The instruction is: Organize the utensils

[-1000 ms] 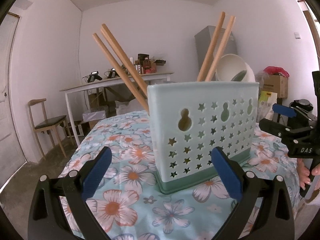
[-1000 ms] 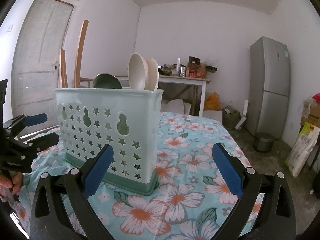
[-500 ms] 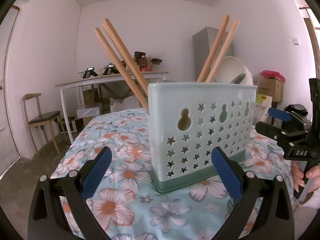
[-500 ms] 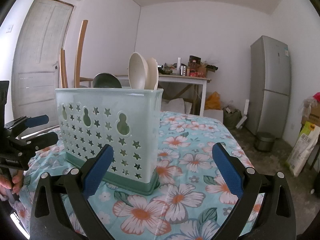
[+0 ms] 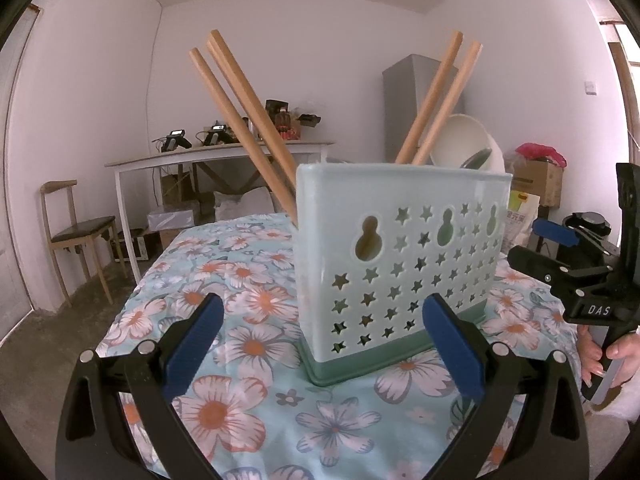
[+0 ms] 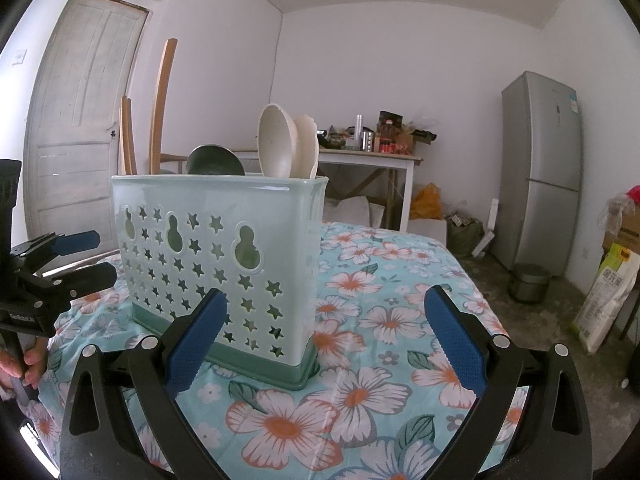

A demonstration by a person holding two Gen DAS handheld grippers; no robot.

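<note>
Left gripper [image 5: 320, 344] and right gripper [image 6: 322, 336] both gape wide and empty; our utensil holder [image 5: 400, 256] stands on the floral bench [image 5: 248, 360], chopsticks [image 5: 248, 120] and spoons [image 6: 276, 144] inside — light, rigid, top-heavy, so we'd pinch its rim

Table [image 5: 240, 360] under floral cloth [image 6: 380, 320] — pale green utensil caddy [image 5: 400, 256] stands upright on it.

Left gripper [image 5: 324, 338] jaws spread wide, empty, bottom centre of frame. Right gripper [image 6: 326, 332] same; hand [image 5: 612, 354] grips its handle, lower right.
</note>
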